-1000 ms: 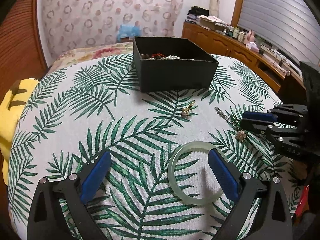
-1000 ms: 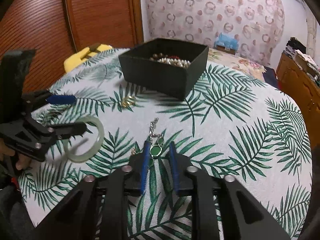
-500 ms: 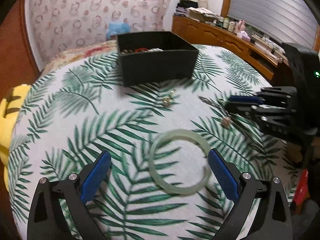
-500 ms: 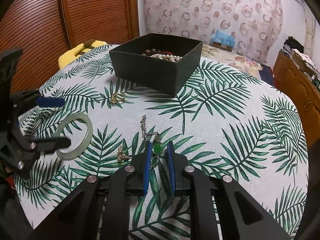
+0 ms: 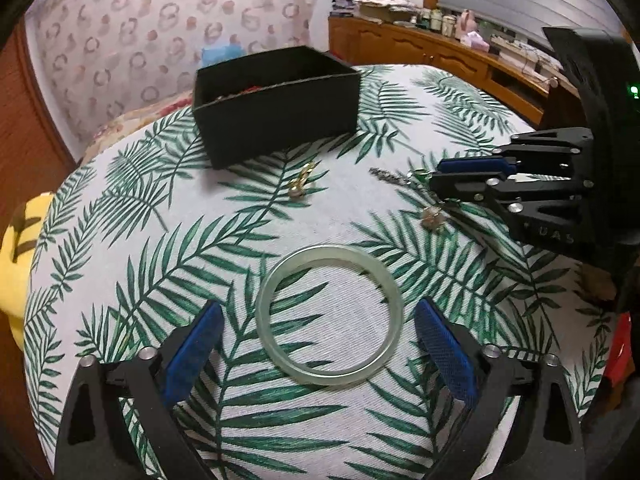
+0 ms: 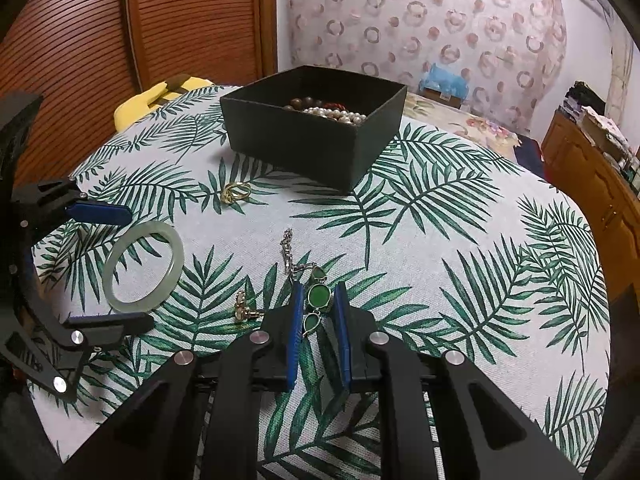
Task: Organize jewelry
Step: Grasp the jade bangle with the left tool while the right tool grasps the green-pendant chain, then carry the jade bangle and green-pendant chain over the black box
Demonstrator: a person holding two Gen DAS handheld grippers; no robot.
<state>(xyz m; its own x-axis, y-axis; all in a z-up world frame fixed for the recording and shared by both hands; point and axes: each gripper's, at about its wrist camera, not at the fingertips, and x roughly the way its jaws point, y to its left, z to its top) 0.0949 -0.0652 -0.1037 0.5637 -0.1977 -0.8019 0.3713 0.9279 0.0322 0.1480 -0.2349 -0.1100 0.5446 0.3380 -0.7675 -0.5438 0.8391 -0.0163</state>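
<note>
Left gripper [image 5: 316, 344] closing, pads either side of the jade bangle [image 5: 330, 316] flat on the desk [image 6: 460, 216], apart from it. Right gripper [image 6: 316, 312] nearly closed around the green-stone bracelet [image 6: 318, 296], contact unclear. Ring [image 6: 235, 192] beyond; black box [image 6: 312, 140] farthest.

Bangle [image 5: 329, 317] before box [image 5: 280, 120]; ring [image 5: 301, 184] between them.
</note>
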